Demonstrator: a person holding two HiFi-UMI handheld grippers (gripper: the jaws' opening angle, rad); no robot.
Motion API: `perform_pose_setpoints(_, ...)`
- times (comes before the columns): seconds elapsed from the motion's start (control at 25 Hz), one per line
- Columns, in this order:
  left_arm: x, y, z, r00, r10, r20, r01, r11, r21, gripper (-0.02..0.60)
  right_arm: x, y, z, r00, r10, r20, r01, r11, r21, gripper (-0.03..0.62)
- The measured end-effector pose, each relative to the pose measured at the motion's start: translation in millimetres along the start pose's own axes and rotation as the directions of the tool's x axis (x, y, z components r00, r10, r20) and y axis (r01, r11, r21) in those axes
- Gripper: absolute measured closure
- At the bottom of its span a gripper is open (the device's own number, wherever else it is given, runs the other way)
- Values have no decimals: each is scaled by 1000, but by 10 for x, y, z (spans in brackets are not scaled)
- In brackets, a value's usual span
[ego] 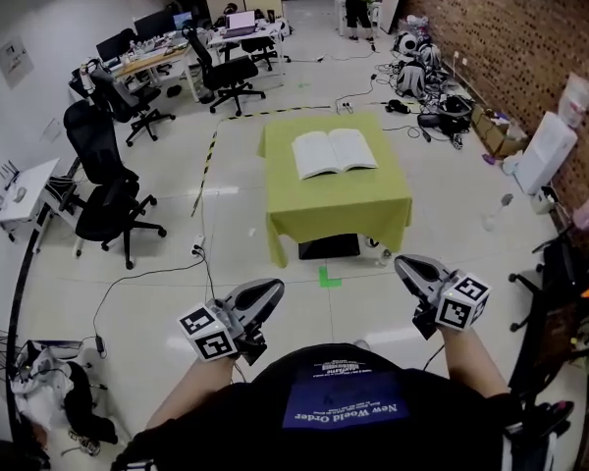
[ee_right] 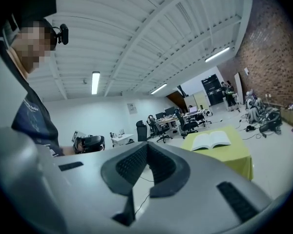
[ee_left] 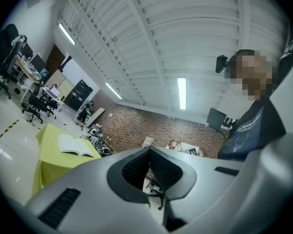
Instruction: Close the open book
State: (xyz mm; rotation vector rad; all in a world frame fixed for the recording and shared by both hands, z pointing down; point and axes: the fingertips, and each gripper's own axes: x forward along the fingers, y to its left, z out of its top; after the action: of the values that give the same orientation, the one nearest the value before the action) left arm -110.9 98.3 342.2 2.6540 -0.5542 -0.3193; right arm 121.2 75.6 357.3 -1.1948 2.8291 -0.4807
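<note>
On worktop centre: open book (ego: 334,152), pages up, lying flat, well apart from both tongs.
Worktop (ego: 339,209): small, roughly square, draped in yellow-green cloth hanging past every visible edge; bare margin on each side of book, widest along near edge.
Open room: pale glossy floor (ego: 304,307) on all visible sides of worktop; green tape mark (ego: 329,280) on floor just before near edge; black-yellow tape line (ego: 208,160) to left; office chairs (ego: 108,209) farther left; brick wall (ego: 530,47) with clutter at its foot to right.
Under worktop: dark box (ego: 329,246), partly behind cloth hem at near side.
Book axis: long side of spread across head view, left to right, right end turned slightly away; spine gutter running near to far.
Book material: white paper, two gently arched page blocks, shallow valley at gutter.
Left tongs (ego: 272,287): jaws together at tips, nothing between; held low before torso, tip toward worktop.
Right tongs (ego: 402,262): jaws together, nothing between; same low position, tip toward worktop.
Tong build: grey moulded shells, black ribbed pads (ee_left: 136,167), marker cube at rear.
</note>
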Motion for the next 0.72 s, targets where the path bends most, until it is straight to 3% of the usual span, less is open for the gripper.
perform_pose_setpoints(0.28,678,680,250,993,101,53,-103,994,28,575,719,-954,353,992,121,-32,-121,992,-22,608)
perform_pose_setpoints(0.48,1234,1006,491,977,188,105,-194,980,46,575,1218,-1544,724,963,254,-87,-258,965,-47,608)
perform_pose_setpoints(0.6,1479,1212,562,968,210,138,-216,976,32,575,1511,-1842,832,950,298,-96,-303,952,-46,608)
perform_pose_setpoints(0.72,1657,1384,585,967,223,123,-228,973,31,575,1763,-2034,865,937,330,-113,-336,941,-38,608)
